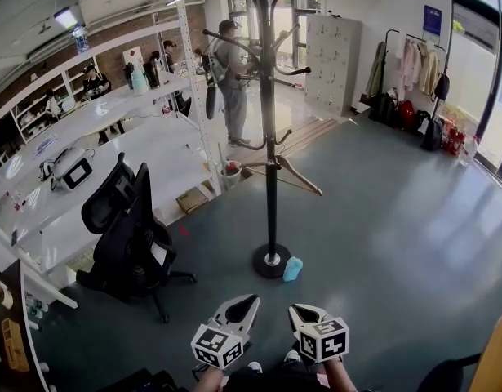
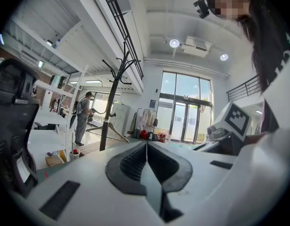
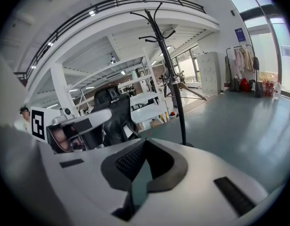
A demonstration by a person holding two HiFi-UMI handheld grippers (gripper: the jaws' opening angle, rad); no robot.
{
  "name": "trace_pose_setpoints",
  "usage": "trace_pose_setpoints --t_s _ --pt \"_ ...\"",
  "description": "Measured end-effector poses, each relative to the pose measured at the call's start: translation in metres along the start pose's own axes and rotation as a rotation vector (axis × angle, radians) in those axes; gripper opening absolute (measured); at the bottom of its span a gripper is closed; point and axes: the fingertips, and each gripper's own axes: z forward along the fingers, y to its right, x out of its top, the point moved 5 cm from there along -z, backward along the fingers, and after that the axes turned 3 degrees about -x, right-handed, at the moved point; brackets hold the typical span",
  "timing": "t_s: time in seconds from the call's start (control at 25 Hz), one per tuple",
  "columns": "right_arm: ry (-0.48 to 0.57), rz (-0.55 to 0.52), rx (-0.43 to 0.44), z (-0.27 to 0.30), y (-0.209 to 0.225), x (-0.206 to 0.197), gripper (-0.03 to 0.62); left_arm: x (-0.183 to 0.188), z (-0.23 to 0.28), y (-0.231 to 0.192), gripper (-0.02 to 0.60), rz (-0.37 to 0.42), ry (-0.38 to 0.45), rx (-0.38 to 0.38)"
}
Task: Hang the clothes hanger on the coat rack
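- Head view: the coat rack stands mid-frame on the grey floor. The clothes hanger hangs from a low hook on the rack's pole, its arms spread to 3 and 9 o'clock of it. The left gripper and right gripper sit at 6 o'clock, well apart from the rack.
- Left gripper view: the jaws are pressed together with nothing between them. The rack and hanger lie at 9 o'clock.
- Right gripper view: the jaws are closed and empty. The hanger is at 2 o'clock and an office chair at 9 o'clock.
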Motion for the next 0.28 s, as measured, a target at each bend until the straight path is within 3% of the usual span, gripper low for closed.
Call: trace_pose_setpoints --t_s 0.28 --pt "-0.001 0.001 0.001 0.0034 -0.0014 -0.0020 0.009 -0.0027 -0.0009 -0.0032 0.006 -0.001 -0.003 -0.001"
